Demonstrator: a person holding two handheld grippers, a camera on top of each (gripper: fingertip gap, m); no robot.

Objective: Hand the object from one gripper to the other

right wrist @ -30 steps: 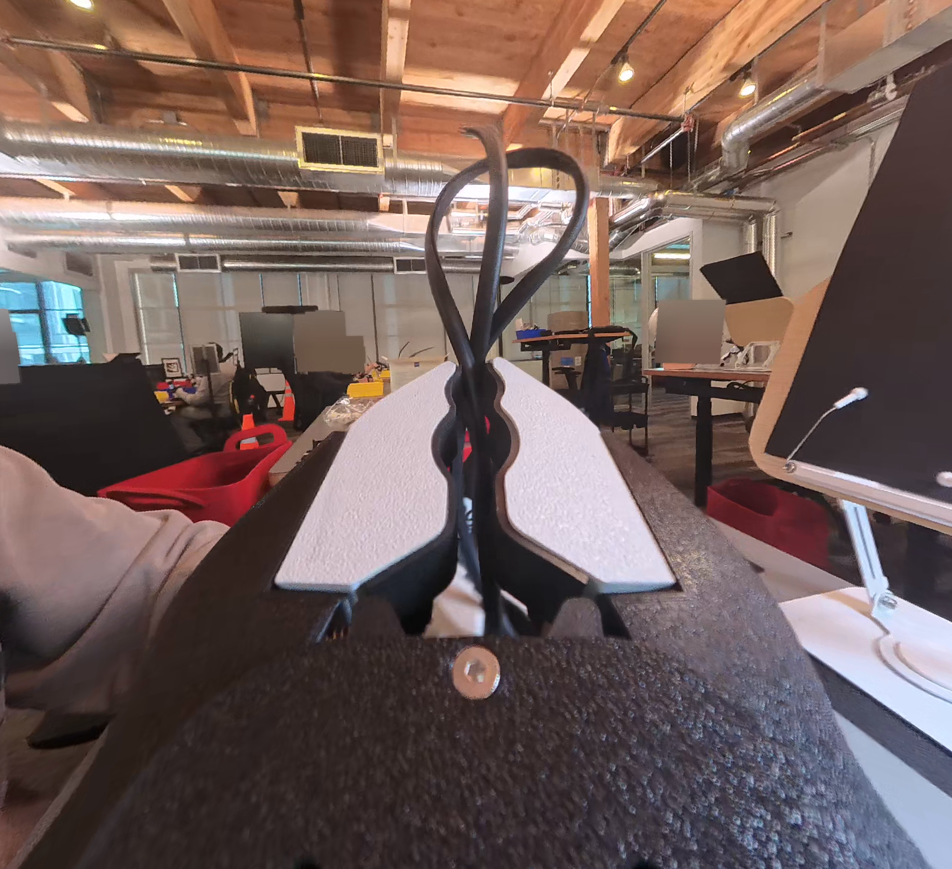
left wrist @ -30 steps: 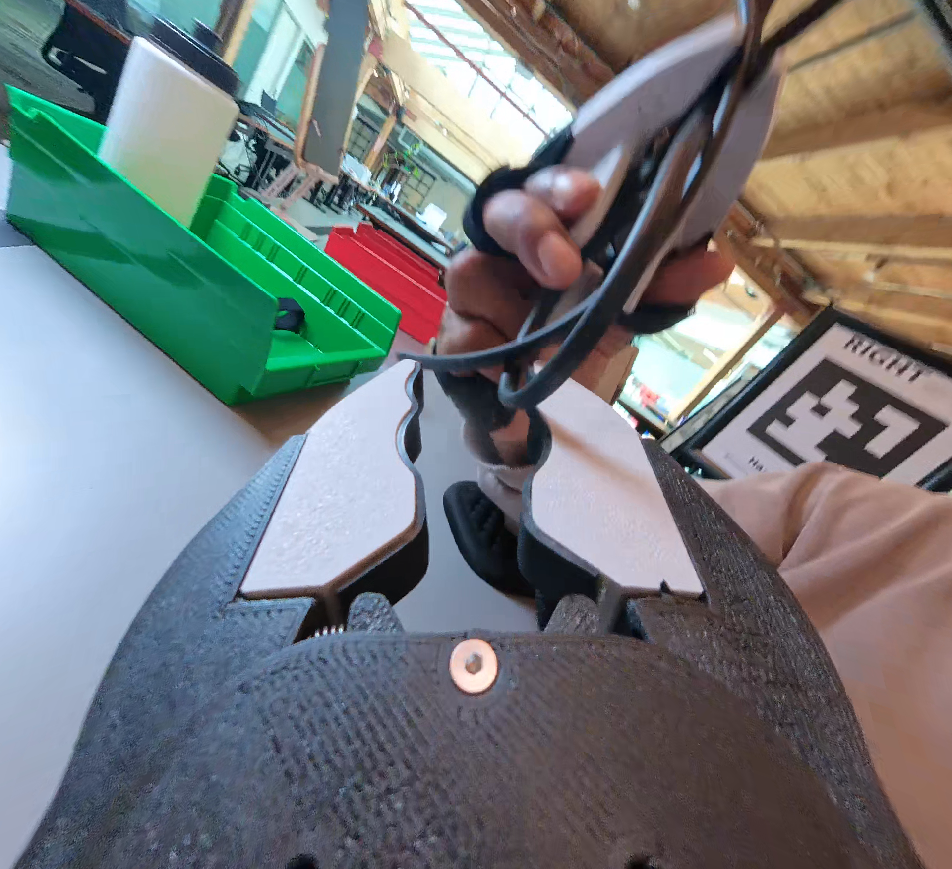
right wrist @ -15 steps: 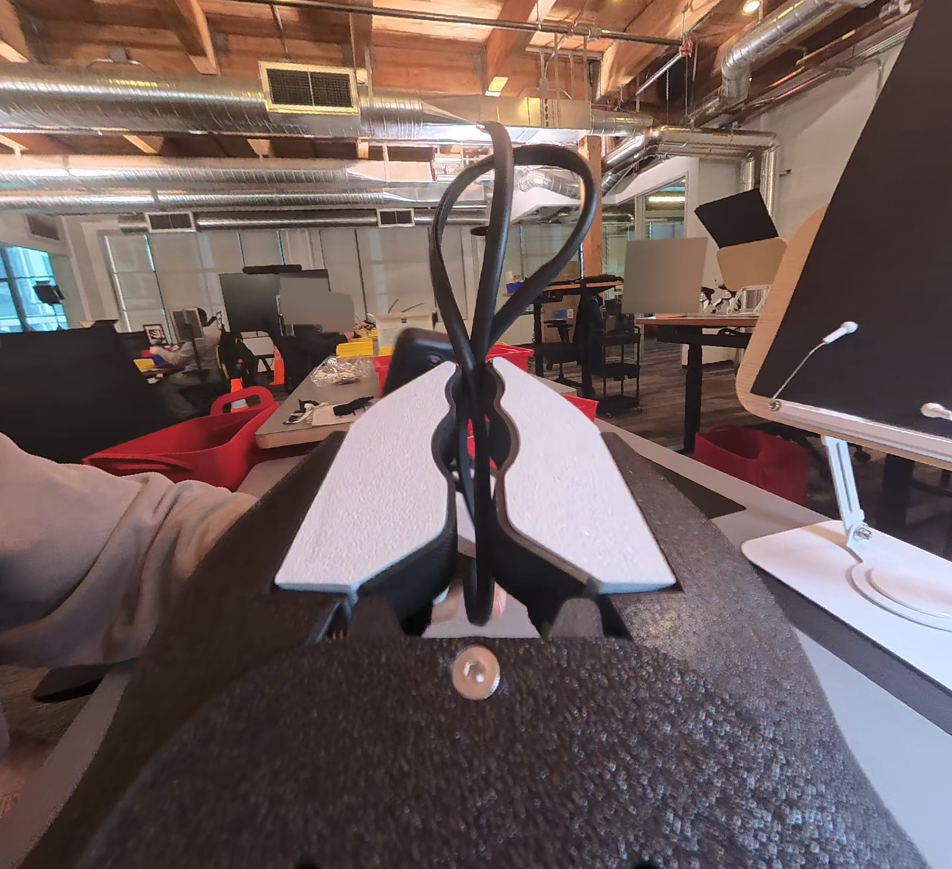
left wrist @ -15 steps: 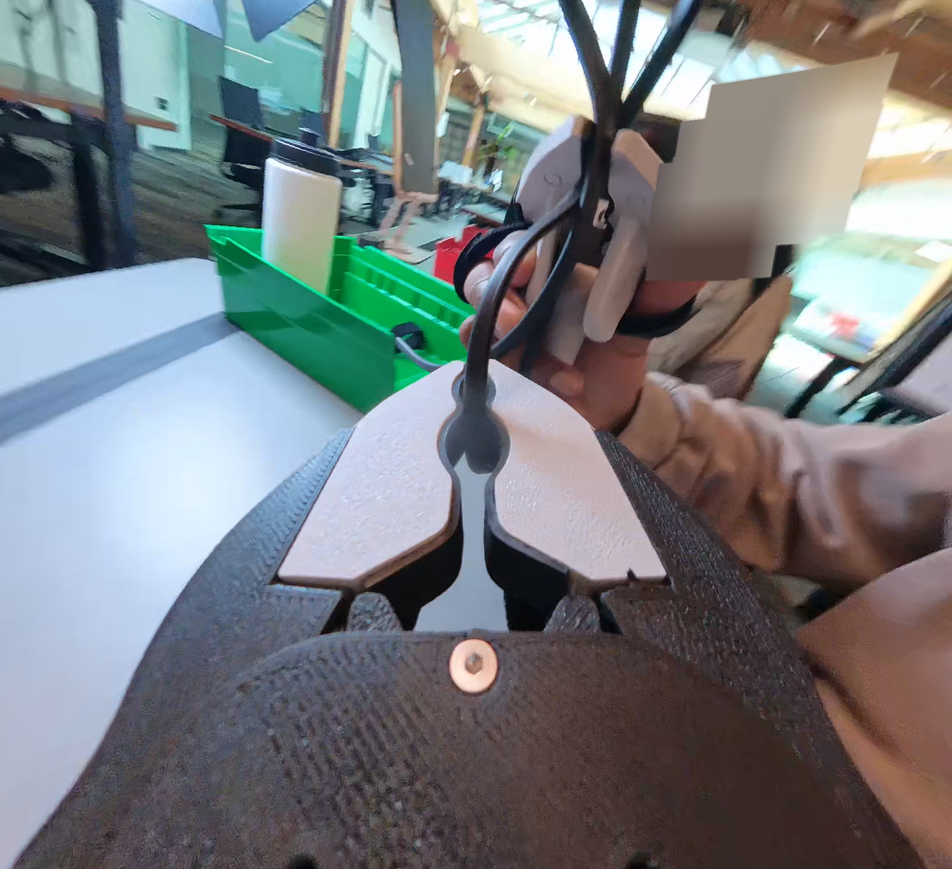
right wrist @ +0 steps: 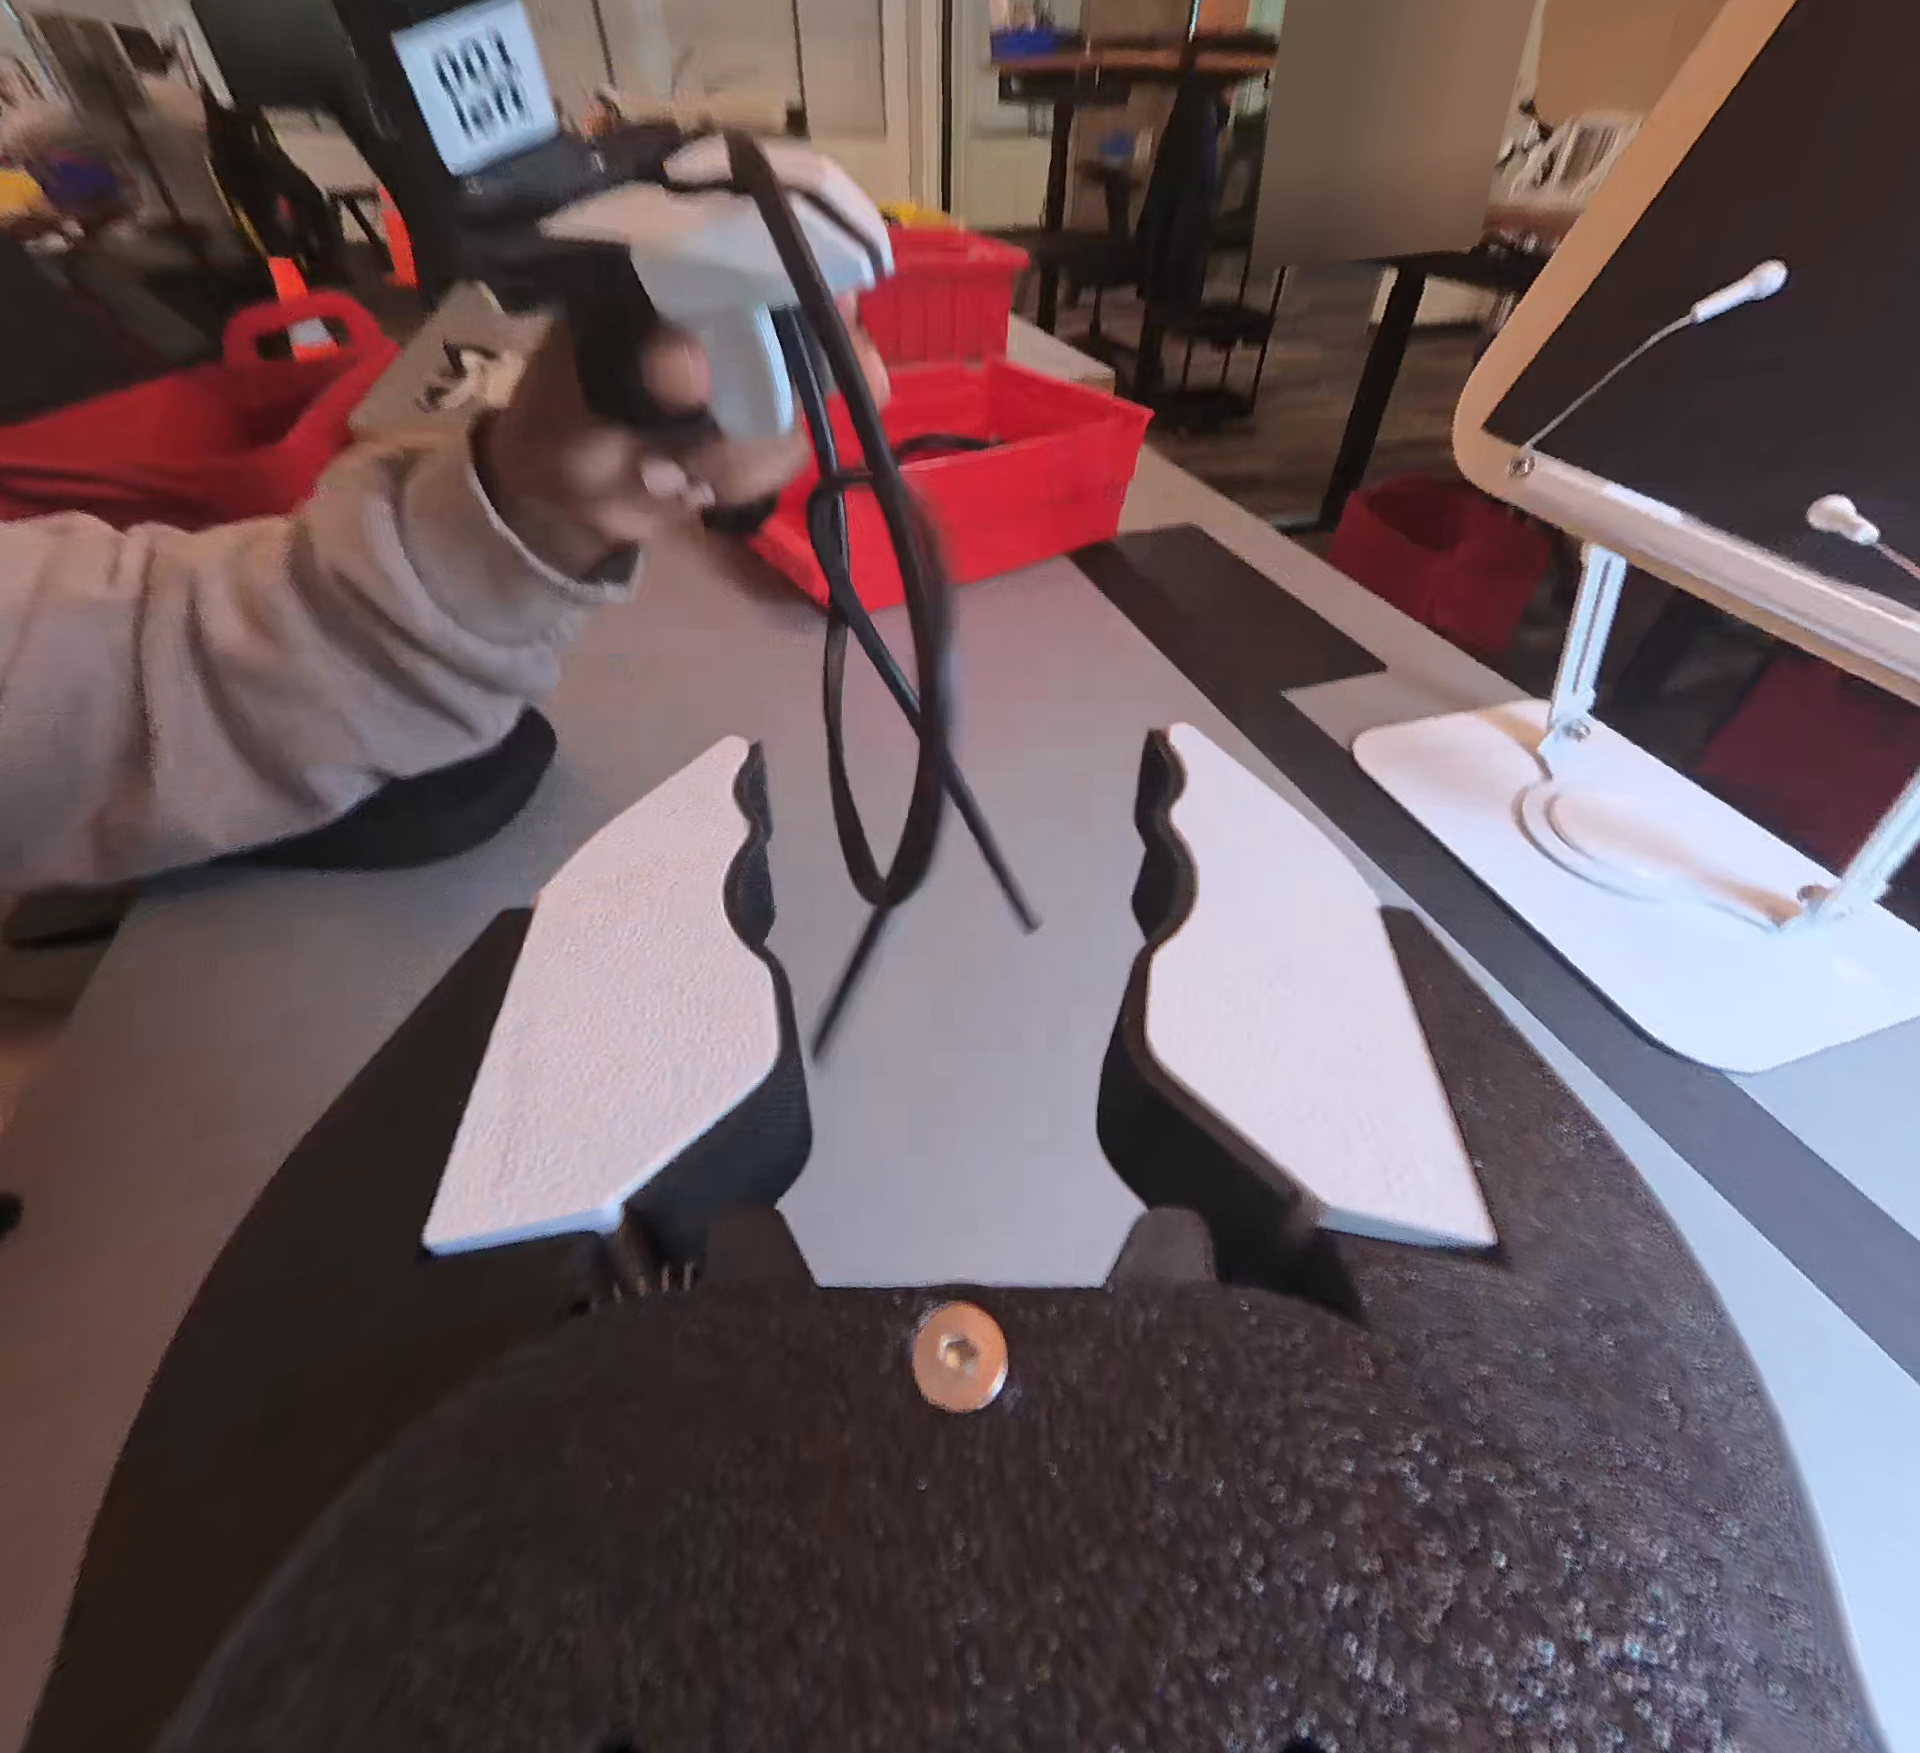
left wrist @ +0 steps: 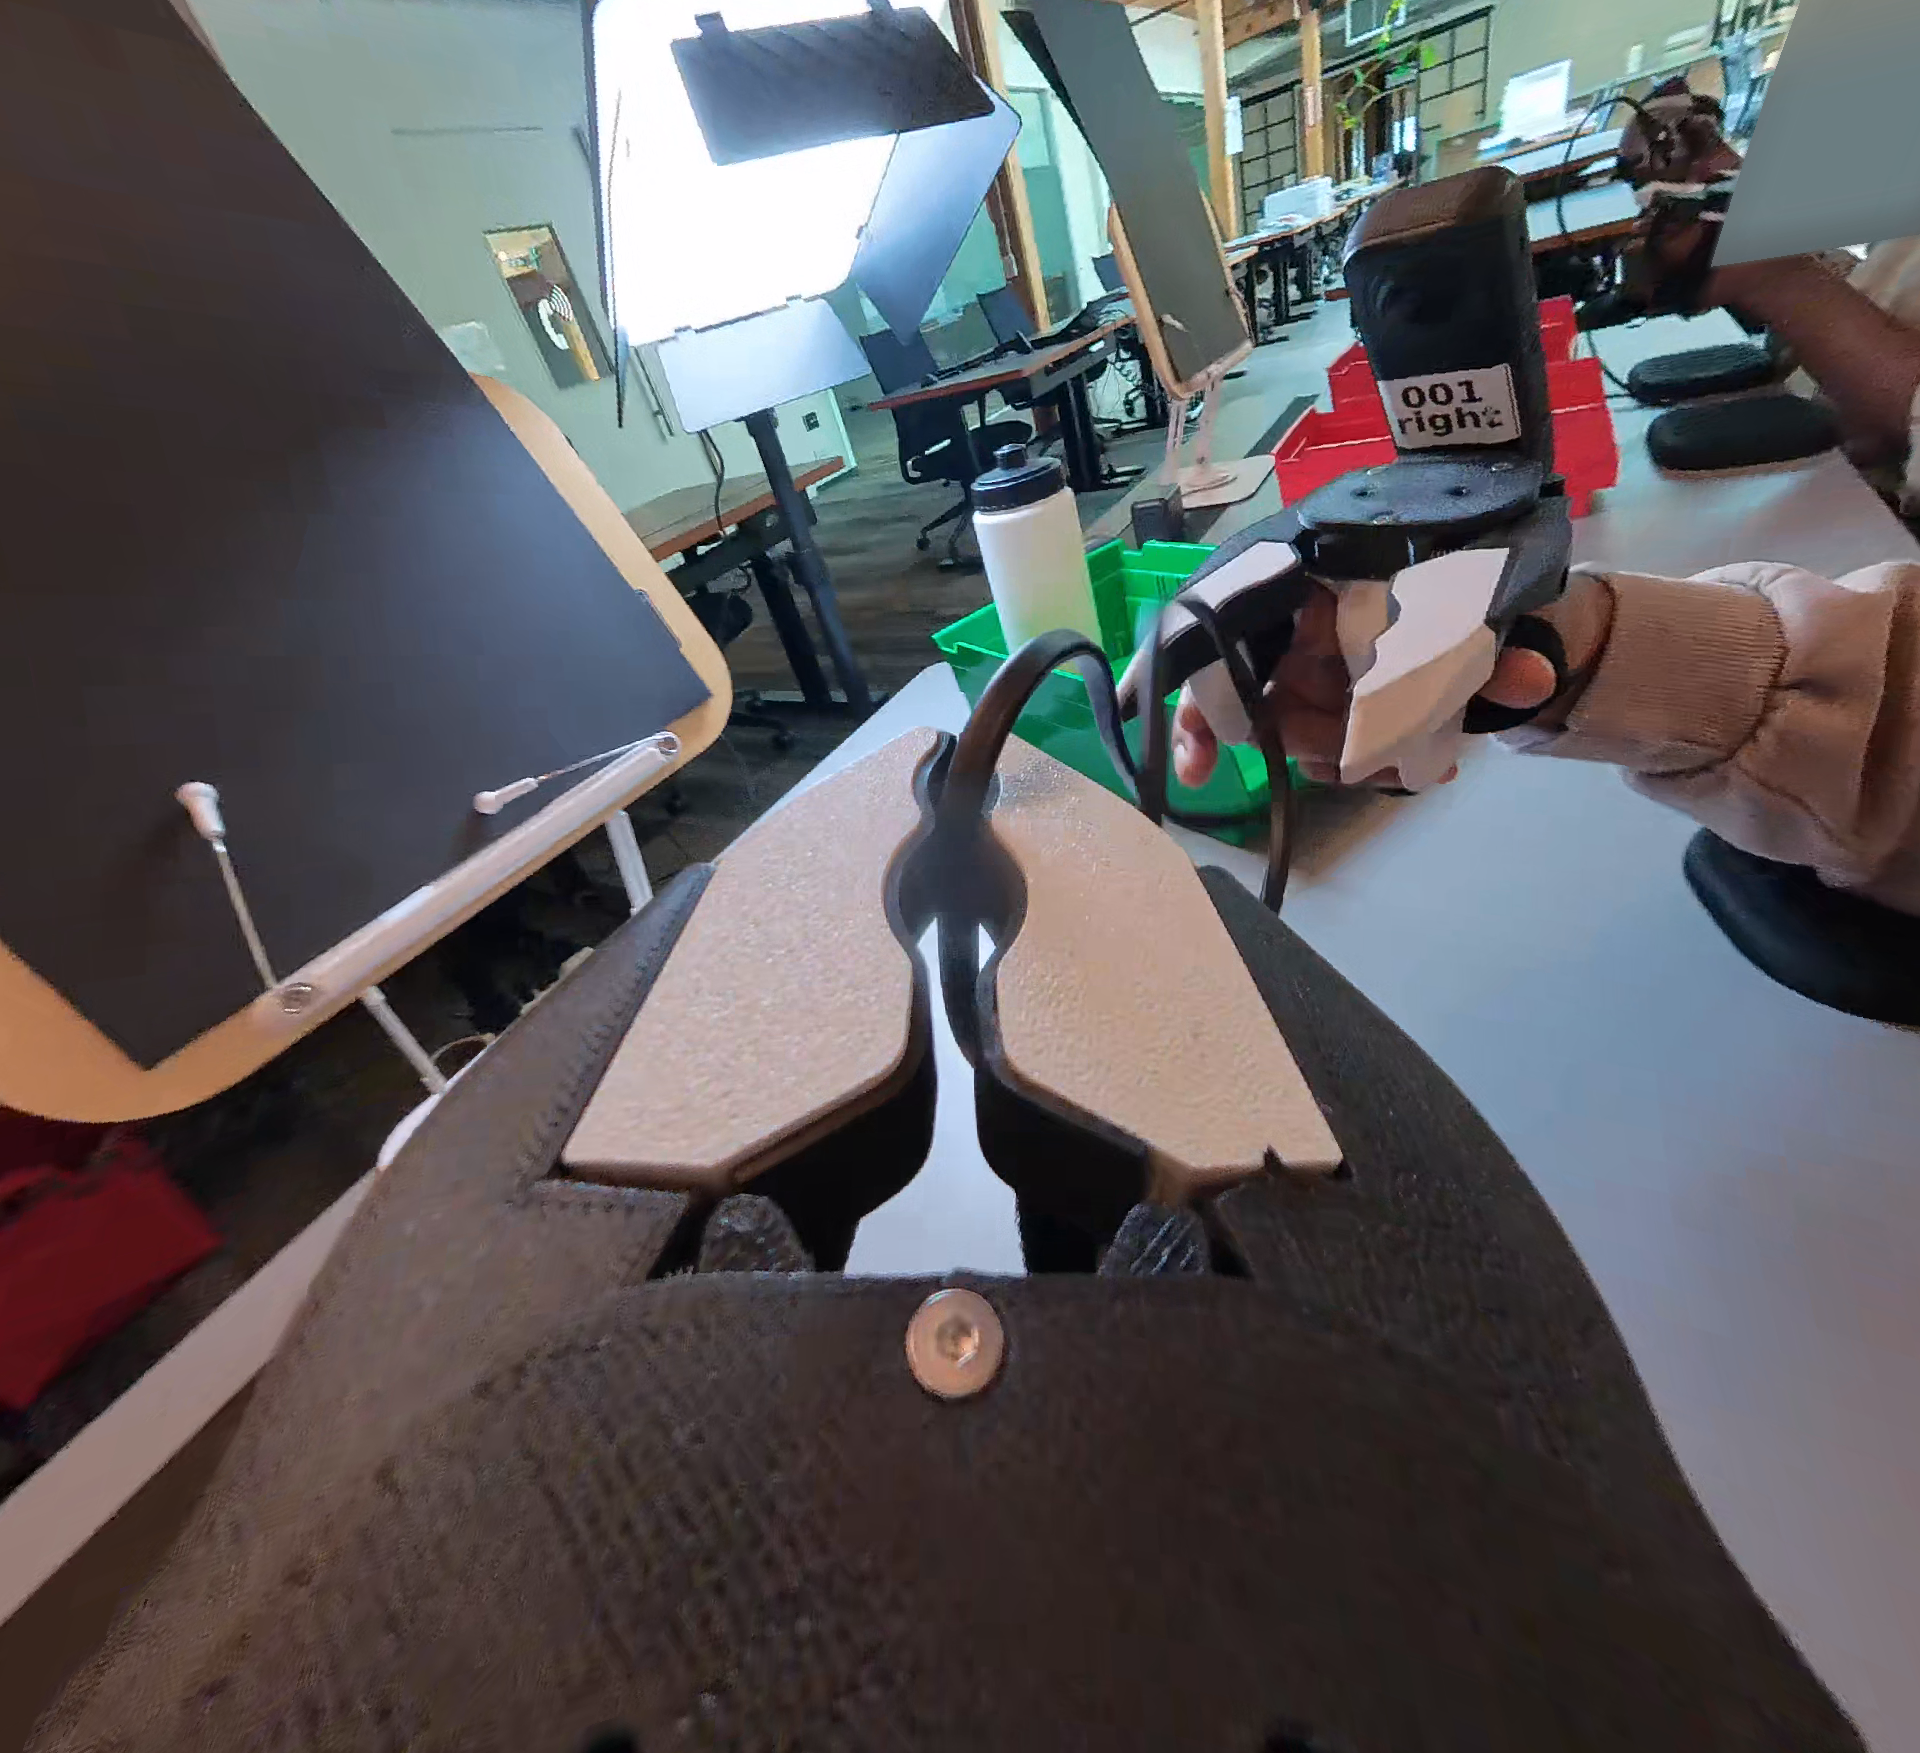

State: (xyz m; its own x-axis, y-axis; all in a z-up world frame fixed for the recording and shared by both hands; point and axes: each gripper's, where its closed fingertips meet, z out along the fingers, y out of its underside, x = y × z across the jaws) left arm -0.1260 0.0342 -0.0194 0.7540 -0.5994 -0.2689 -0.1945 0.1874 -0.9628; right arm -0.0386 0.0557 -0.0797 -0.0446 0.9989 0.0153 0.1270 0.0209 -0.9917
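A black cable [left wrist: 1044,654] is clamped between the fingers of my left gripper [left wrist: 961,768], which is shut on it. The cable loops up past the tips and falls to the right. In the right wrist view the cable [right wrist: 894,664] hangs in loose loops from the left gripper [right wrist: 738,269], held up above the table at the upper left. My right gripper [right wrist: 951,758] is open and empty, just in front of the hanging loops. It also shows in the left wrist view [left wrist: 1325,654], jaws wide apart, close to the cable's far side.
A green bin [left wrist: 1049,727] with a white bottle [left wrist: 1034,550] stands behind the cable. Red bins [right wrist: 977,477] sit at the far table edge. A black board on a white stand [right wrist: 1621,830] is at the right. The grey table [right wrist: 956,1153] lies below. My right fingertips sit around 12 cm from my left ones.
My left gripper shut on the cable. My right gripper opened and let it go, then tilted down and drew back. The cable now hangs from the left gripper only.
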